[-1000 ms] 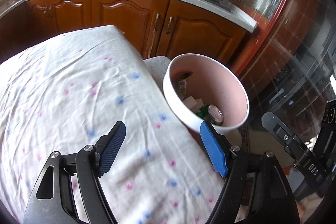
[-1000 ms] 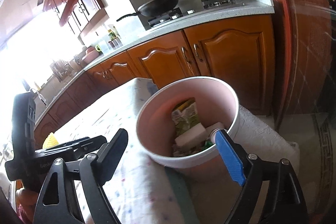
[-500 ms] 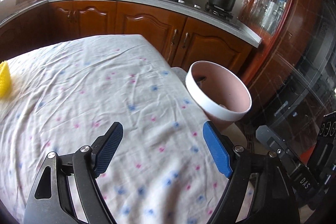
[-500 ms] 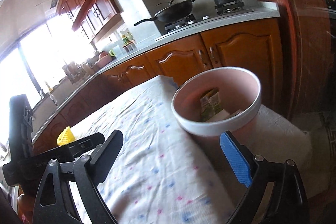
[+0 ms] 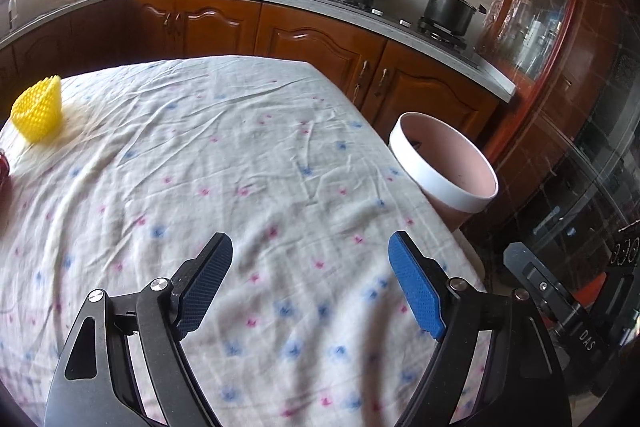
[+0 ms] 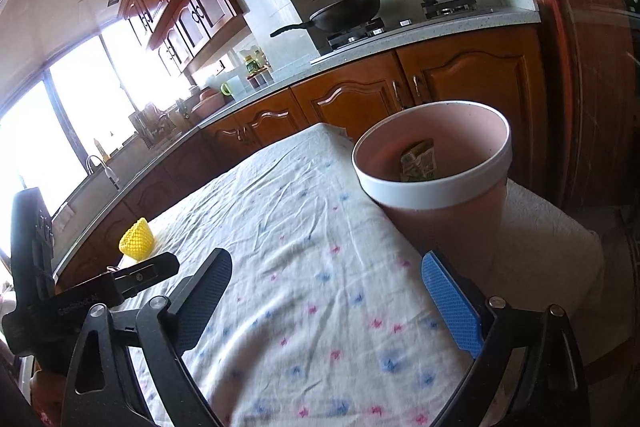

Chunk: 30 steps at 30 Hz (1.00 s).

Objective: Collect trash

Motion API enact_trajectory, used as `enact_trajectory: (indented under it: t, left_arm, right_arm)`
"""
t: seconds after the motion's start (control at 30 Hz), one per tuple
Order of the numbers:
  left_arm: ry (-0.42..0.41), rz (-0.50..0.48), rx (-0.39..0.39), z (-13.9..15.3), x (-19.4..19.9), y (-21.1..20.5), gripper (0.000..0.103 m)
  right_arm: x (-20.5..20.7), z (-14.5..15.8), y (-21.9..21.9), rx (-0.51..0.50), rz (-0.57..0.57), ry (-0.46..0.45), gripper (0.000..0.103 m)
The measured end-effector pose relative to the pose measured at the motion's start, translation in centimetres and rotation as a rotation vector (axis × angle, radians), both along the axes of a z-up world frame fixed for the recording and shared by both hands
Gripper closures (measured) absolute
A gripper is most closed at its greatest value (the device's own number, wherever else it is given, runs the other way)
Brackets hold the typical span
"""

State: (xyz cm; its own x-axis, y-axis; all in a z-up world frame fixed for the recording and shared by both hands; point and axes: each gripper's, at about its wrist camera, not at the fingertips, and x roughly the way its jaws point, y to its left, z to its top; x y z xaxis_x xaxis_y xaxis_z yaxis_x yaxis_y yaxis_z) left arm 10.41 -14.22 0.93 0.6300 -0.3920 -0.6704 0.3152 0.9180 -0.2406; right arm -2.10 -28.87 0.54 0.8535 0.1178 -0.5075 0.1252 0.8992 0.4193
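Item: yellow net [image 5: 37, 114], a foam mesh sleeve of the fruit-wrap kind, standing at the far left of the table [image 5: 240, 163], on the flowered cloth, well apart from both grippers. Handling, as judged: very light, soft and springy, not fragile, not slippery; it should crush under the pads, so a pinch across its upper rim or mid-body ought to hold. Something red sits at the left edge just near it, too cut off to identify. Destination: pink bin [image 6: 434, 163] with white rim, off the table's right edge; a printed wrapper [image 6: 418, 161] lies inside, its print too small to read. Left gripper [image 5: 310, 281]: fingers wide apart, nothing between them, above bare cloth. Right gripper [image 6: 326, 297]: jaws opening, already wide, nothing between them. Writing: "DAS" on the black gripper body at lower right in the left view; lettering on the other body in the right view is not legible.
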Motion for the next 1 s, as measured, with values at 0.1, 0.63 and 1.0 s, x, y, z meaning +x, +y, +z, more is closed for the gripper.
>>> enact_trajectory:
  t: [0.1, 0.63, 1.0]
  left_arm:
    - [-0.007, 0.017, -0.012, -0.4, -0.6, 0.6, 0.018]
    - [-0.325, 0.103, 0.07, 1.7, -5.7, 1.8, 0.0]
    - [-0.413, 0.111, 0.118, 0.9, -8.6, 1.7, 0.0]
  right_arm:
    - [-0.5, -0.2, 0.3, -0.005, -0.002, 0.002, 0.003]
    - [-5.4, 2.3, 2.8, -0.27, -0.119, -0.215, 0.0]
    - [-5.0, 3.0, 4.7, -0.346, -0.098, -0.277, 0.0]
